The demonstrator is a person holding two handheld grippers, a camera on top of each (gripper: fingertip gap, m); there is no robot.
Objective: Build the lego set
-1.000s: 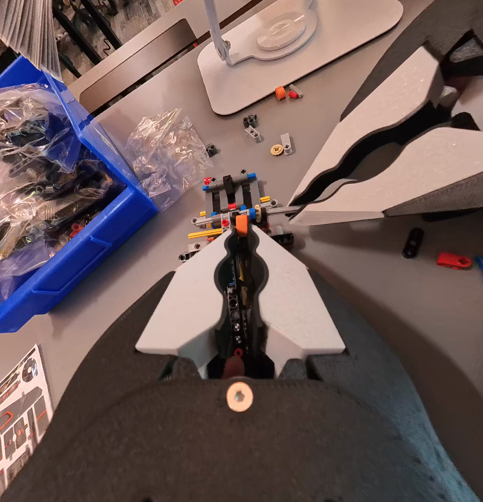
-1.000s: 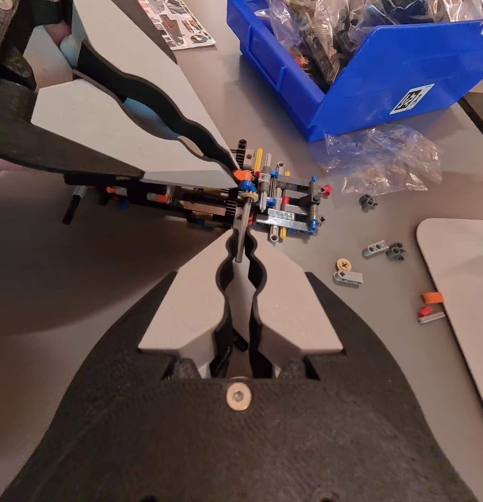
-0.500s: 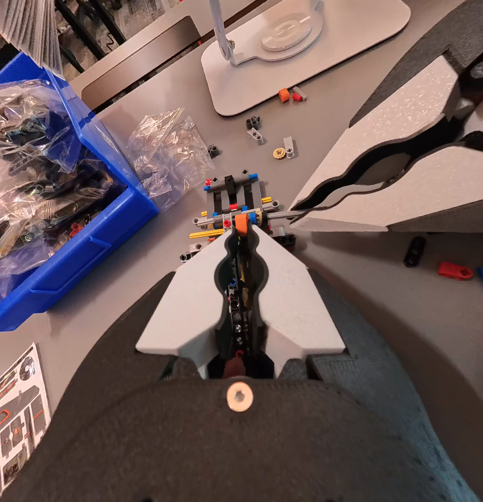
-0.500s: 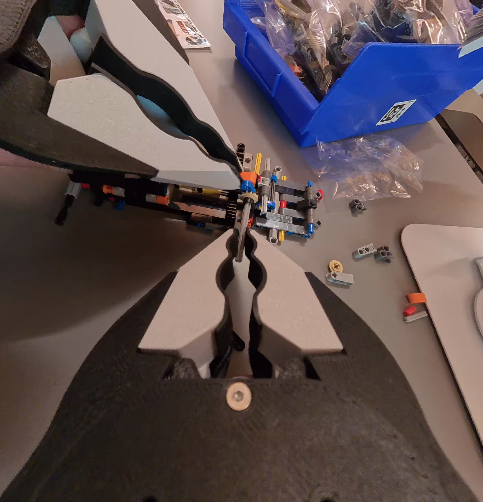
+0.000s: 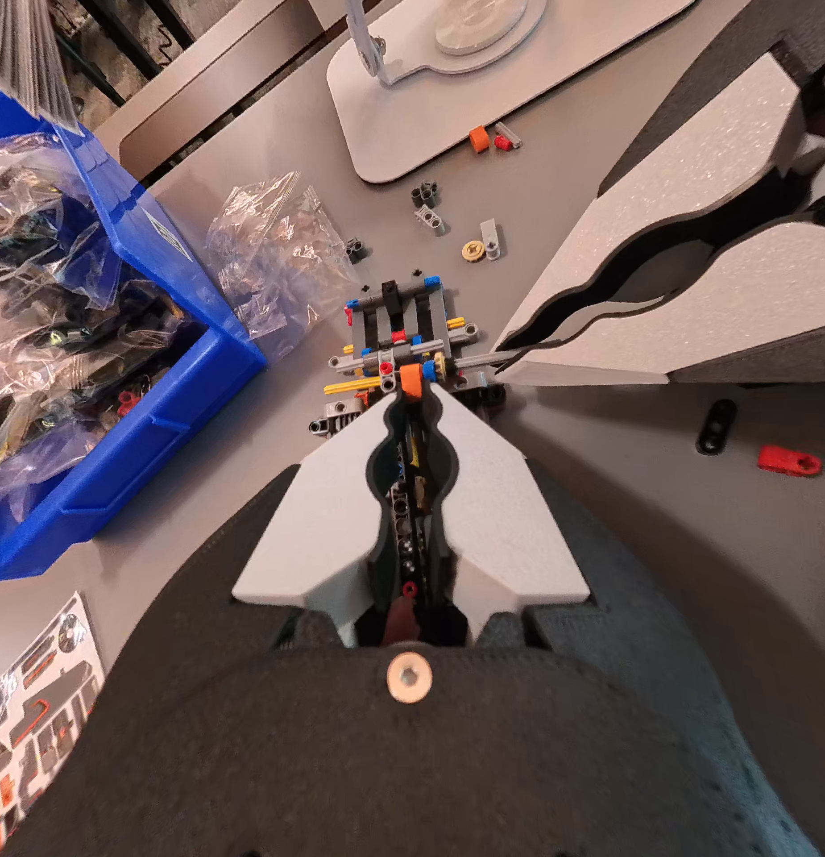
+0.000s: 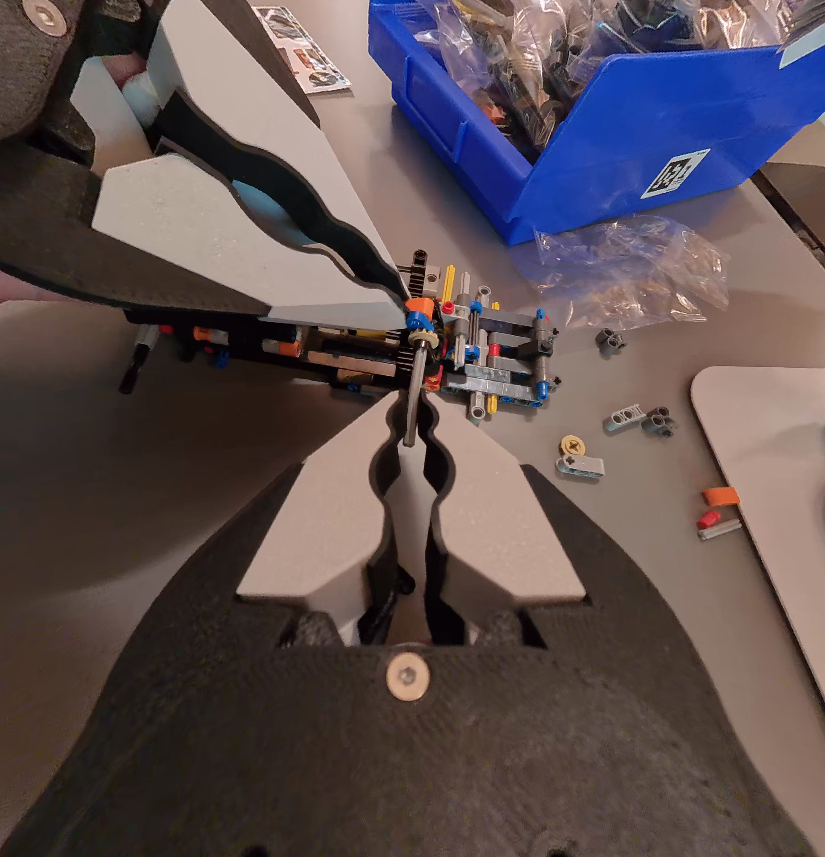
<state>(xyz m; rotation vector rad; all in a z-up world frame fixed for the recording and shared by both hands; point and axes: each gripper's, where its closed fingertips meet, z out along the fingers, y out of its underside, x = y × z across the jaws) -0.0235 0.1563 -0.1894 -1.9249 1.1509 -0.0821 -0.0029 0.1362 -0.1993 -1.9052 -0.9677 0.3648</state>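
Left claw (image 5: 412,403) clamped along the lego assembly (image 5: 401,334), which projects ahead onto the grey tabletop (image 5: 586,487). Right claw (image 6: 412,408) pinches the grey axle (image 6: 415,394) entering the assembly's side. Beyond: blue bin (image 5: 137,417).

No legible writing anywhere.

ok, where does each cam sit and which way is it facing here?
Left wrist view: rides on the left tongs, looking forward along its fingers at the lego assembly clamped between them; the right tongs enter from the right.
Right wrist view: rides on the right tongs, looking along its fingers at the grey axle they grip; the left tongs come in from upper left.
Shared: the assembly, blue bin, clear bag, and each other's tongs, seen from roughly crossing directions.
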